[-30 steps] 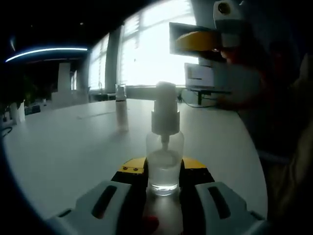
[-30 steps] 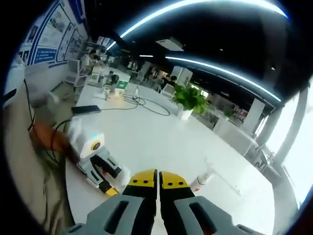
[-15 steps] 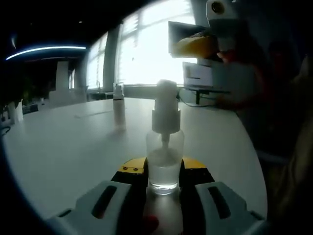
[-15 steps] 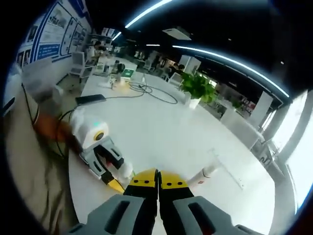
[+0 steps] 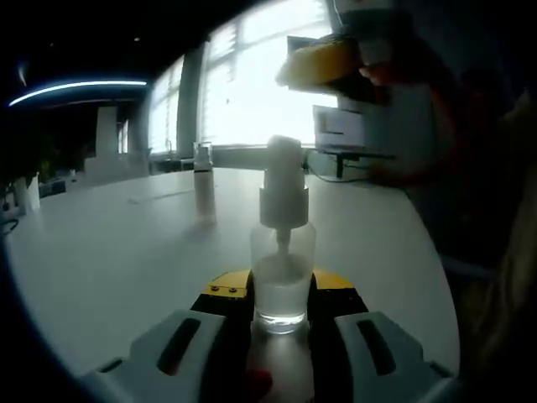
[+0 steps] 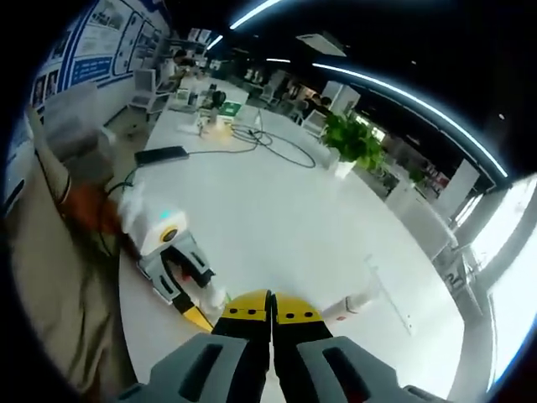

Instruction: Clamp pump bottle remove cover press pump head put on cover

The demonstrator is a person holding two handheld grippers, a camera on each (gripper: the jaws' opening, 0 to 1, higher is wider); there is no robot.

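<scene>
The pump bottle [image 5: 284,269] stands upright, pinched in the left tongs [image 5: 282,306], its pump head [image 5: 283,172] at 12 o'clock; the right tongs [image 6: 271,309], pressed together, hover above at 1 o'clock.

Pump bottle [image 5: 283,285] between the left claw [image 5: 281,295] tips: clear glossy plastic, white matt pump head [image 5: 284,180]. Claw shells grey matt plastic (yellow tips). Counter [image 5: 126,252] ahead: smooth white, faint sheen. Cover [image 5: 203,168] beyond: clear plastic.

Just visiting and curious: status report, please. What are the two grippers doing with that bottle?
Left gripper shut on pump bottle, upright on white table. Right gripper shut, empty, above the pump head. Clear cover standing aside. Nothing in the way.
</scene>
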